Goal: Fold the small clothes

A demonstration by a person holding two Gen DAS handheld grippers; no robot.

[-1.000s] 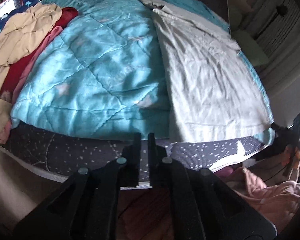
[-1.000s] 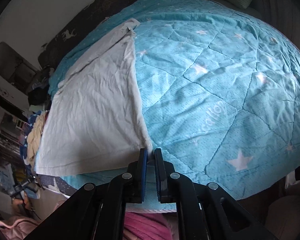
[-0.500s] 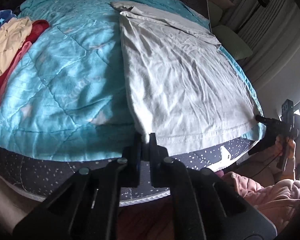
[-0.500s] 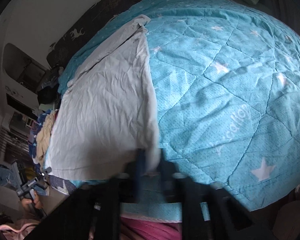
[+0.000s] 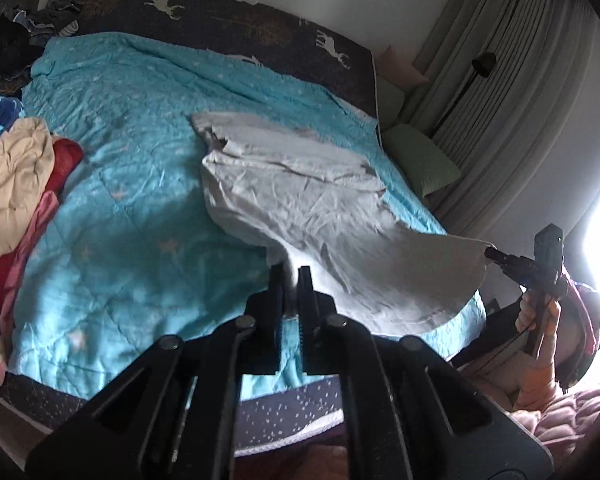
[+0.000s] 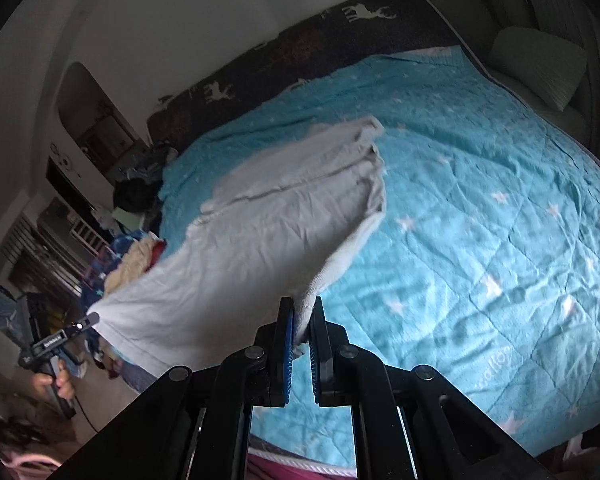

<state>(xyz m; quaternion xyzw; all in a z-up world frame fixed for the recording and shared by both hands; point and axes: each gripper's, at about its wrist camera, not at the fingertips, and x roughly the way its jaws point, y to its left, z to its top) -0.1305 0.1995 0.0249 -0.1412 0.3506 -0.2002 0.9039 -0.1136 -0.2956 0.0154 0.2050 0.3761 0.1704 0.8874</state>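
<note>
A light grey garment lies partly on the turquoise quilt, its near hem lifted off the bed. My left gripper is shut on the hem's left corner. My right gripper is shut on the hem's other corner; it also shows in the left wrist view, with the hem stretched between the two. The garment hangs in a taut sheet from both grippers, its far end still on the quilt. The left gripper shows small at the left of the right wrist view.
A pile of beige, red and blue clothes lies at the bed's left edge. A dark headboard with deer is at the back. A green pillow and curtains are on the right. A pink blanket lies below right.
Both grippers have closed on the near hem corners and lifted it up off the quilt. The garment was flat before; now its near half is in the air.
</note>
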